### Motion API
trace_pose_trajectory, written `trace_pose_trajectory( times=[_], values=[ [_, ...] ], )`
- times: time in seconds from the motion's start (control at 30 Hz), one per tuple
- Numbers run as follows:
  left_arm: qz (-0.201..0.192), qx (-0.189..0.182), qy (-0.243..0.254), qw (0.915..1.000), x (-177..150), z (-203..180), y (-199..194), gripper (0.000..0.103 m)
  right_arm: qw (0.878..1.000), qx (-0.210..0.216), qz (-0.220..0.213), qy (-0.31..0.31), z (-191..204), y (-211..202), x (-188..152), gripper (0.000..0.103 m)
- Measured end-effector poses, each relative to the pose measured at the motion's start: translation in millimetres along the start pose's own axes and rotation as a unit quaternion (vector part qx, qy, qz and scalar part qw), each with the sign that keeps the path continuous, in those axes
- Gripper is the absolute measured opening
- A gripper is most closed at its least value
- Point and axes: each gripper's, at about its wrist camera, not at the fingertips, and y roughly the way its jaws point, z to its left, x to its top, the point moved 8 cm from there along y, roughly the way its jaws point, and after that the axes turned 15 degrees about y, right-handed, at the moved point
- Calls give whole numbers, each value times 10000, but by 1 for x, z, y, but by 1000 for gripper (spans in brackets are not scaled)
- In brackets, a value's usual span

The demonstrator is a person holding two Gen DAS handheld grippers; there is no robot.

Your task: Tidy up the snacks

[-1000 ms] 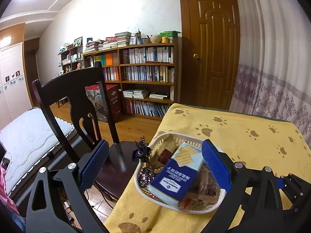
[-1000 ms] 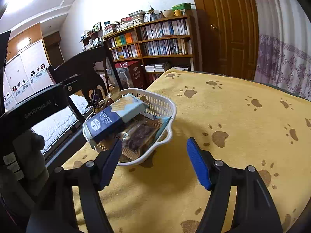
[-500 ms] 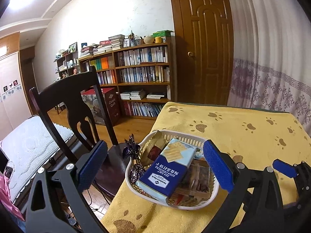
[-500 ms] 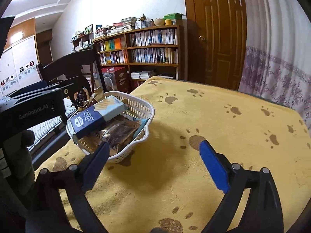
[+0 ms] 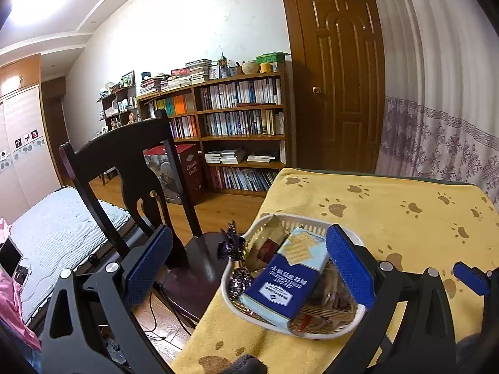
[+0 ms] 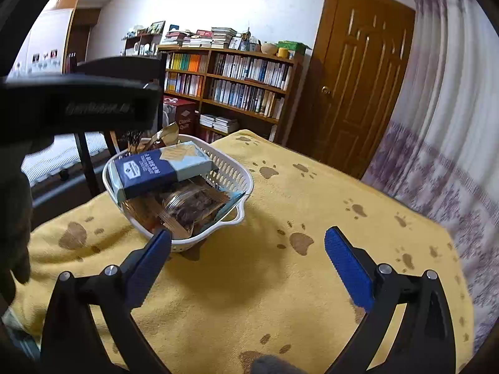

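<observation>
A white slotted basket (image 5: 312, 220) (image 6: 241, 173) sits near the left edge of the yellow paw-print cloth (image 5: 389, 218). A blue cracker box (image 5: 288, 279) (image 6: 159, 168) lies slanted on top of its contents. Under the box is a clear packet of brown snacks (image 6: 195, 202). A gold wrapper (image 5: 268, 233) and purple foil candies (image 5: 232, 244) sit at the basket's left end. My left gripper (image 5: 248, 233) is open, held above and in front of the basket, holding nothing. My right gripper (image 6: 248, 237) is open over bare cloth, just right of the basket.
A dark wooden chair (image 5: 124, 162) stands against the table's left side, with a mattress (image 5: 56, 227) beyond it. A bookshelf (image 5: 240, 124), a brown door (image 5: 336, 78) and a patterned curtain (image 5: 436, 109) line the far wall. The left gripper's body (image 6: 78, 106) blocks the right view's upper left.
The right gripper has pulled back from the basket and its jaws have widened. The left gripper shifted only slightly. The basket and its snacks have not moved.
</observation>
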Motion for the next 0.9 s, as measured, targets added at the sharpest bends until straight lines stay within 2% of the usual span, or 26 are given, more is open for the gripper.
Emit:
trace_pose_trajectory(
  times=[0.63, 0.9],
  values=[
    [31, 91, 19, 10000, -2, 8, 5, 100, 9995, 314, 66, -3, 12, -3, -3, 98],
    [59, 105, -30, 9999, -3, 10, 6, 100, 9997, 232, 98, -67, 12, -1, -5, 98]
  ],
)
